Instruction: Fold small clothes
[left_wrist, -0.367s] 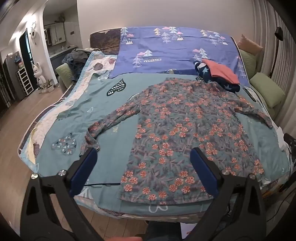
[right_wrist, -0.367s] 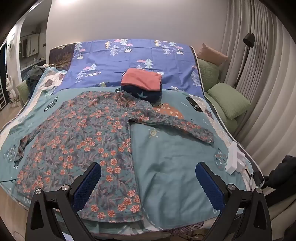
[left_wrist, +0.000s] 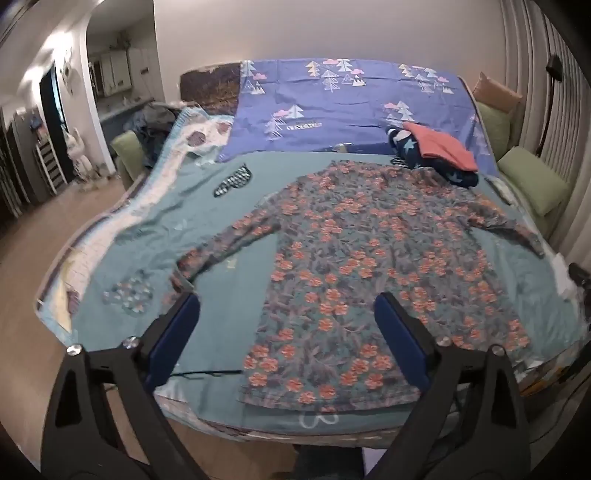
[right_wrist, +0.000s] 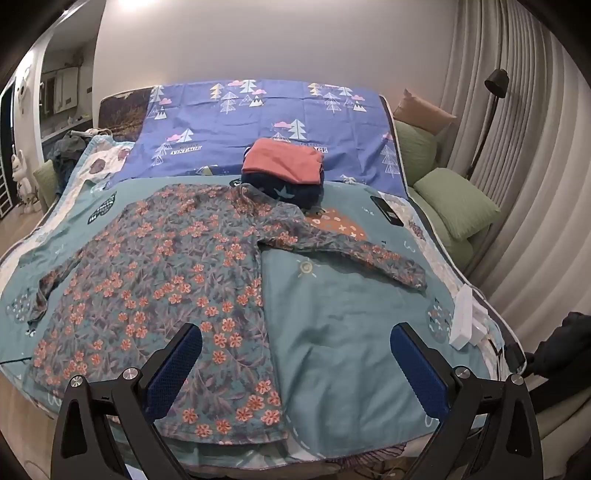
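Note:
A long-sleeved floral shirt (left_wrist: 354, 266) (right_wrist: 166, 273) lies spread flat on the teal bedsheet (left_wrist: 221, 295) (right_wrist: 343, 317), both sleeves stretched out to the sides. My left gripper (left_wrist: 286, 325) hovers open above the shirt's lower left hem, nothing between its blue pads. Over the sheet just right of the hem, my right gripper (right_wrist: 295, 354) is open and empty too. A folded stack, coral garment on a dark starred one (left_wrist: 437, 155) (right_wrist: 282, 171), sits by the shirt's collar.
A blue tree-print cover (left_wrist: 351, 107) (right_wrist: 258, 118) lies at the bed's head. Green pillows (right_wrist: 456, 201) and a floor lamp (right_wrist: 493, 110) stand at the right. A phone (right_wrist: 386, 210) and a white box (right_wrist: 463, 317) lie near the right edge. Clothes pile (left_wrist: 153, 125) at far left.
The left wrist view has shifted slightly, with the bed sitting a little further right and blurred. The right view is almost the same. Both grippers stay open.

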